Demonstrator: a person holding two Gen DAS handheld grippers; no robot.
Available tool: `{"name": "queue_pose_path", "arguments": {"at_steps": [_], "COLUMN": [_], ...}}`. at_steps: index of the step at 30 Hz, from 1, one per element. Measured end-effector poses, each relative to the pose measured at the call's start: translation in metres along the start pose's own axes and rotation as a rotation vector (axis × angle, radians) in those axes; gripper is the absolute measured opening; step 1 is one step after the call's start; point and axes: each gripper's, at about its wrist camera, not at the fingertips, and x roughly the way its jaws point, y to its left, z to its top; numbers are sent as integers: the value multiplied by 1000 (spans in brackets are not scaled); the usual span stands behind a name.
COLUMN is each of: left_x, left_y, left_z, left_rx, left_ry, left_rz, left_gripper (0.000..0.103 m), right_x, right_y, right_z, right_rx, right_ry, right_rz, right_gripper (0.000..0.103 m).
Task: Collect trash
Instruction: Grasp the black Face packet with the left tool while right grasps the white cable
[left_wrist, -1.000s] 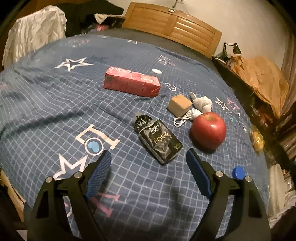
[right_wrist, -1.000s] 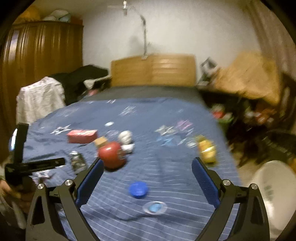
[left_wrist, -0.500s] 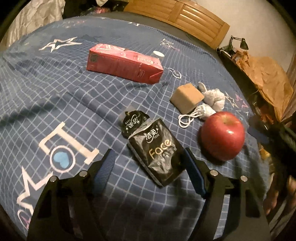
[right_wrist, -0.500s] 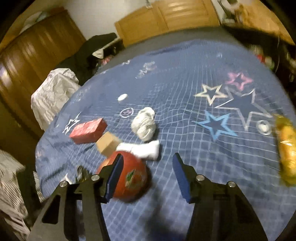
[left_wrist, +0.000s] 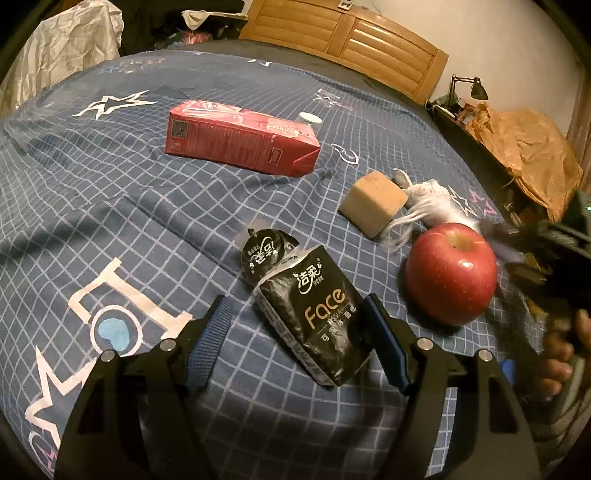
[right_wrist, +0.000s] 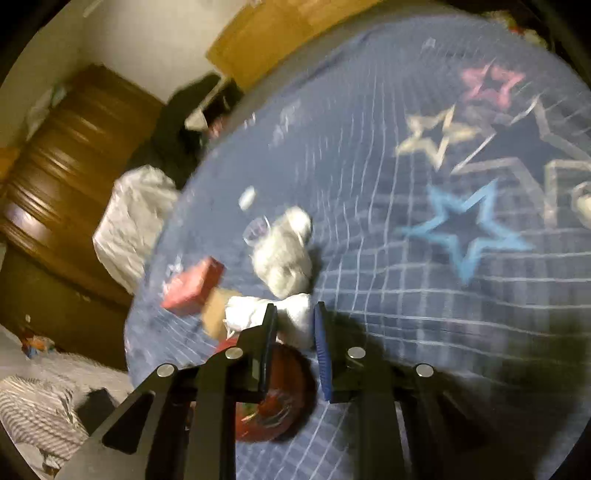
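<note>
1. Left gripper (left_wrist: 297, 334): spread, jaws either side of the black tissue pack (left_wrist: 314, 314) lying on the bedspread (left_wrist: 110, 206); right pad beside the pack's edge, left pad clear of it; nothing pinched yet.
2. Right gripper (right_wrist: 295, 325): jaws just closing, now narrow, with the white wad (right_wrist: 295, 317) between them; contact not certain through blur.
3. Step in hand, as judged: securing the pack. Best done by lowering until the pads bracket its short sides, then closing squarely; soft film likely to buckle, so a grip low and near mid-length.
4. Torn black wrapper (left_wrist: 264, 253): touching the pack's far end; likely to be dragged along or left behind.
5. Apple (left_wrist: 452, 273): just right of the pack, below the right gripper; probably not trash, and liable to roll if nudged.
6. Tan block (left_wrist: 373, 201) and red carton (left_wrist: 240, 138): farther up the bed, clear of both grippers.
7. Person's hand (left_wrist: 561, 350): at the right edge, near the apple.
</note>
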Motion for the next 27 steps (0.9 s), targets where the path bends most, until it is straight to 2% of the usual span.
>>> {"name": "queue_pose_path", "arguments": {"at_steps": [2,5,8,12,15,22,24,26,27], "left_x": [-1,-4,-9,-25,-44,-67,-65,-62,-62], "left_y": [1,4,4,10,23,53,53,47,45], "left_z": [-1,-2,-6,-18,-25,-36,-37,-38,-39], "left_rx": [-3,-1,14,66,90,167,185,228,236], "left_ry": [-3,-1,10,31,47,66,51,21,19], "left_rz": [-5,-30,-50,-66,-82,-127,-121,-78,-75], "left_gripper": [65,50,37,27,26,26,31,43,52], "right_x": [-39,-105,-152,-174,-172,-150,-138,-131,-128], "right_y": [2,8,18,28,29,19,14,11,10], "right_z": [-3,-30,-80,-154,-195,-235,-244,-250,-253], "right_rx": [8,18,35,29,36,96,114,124,125], "right_ry": [-86,-209,-280,-311,-314,-341,-308,-276,-262], "right_rz": [-14,-38,-54,-99,-127,-131,-135,-142,-145], "right_gripper": [22,22,22,22,22,22,22,23,23]}}
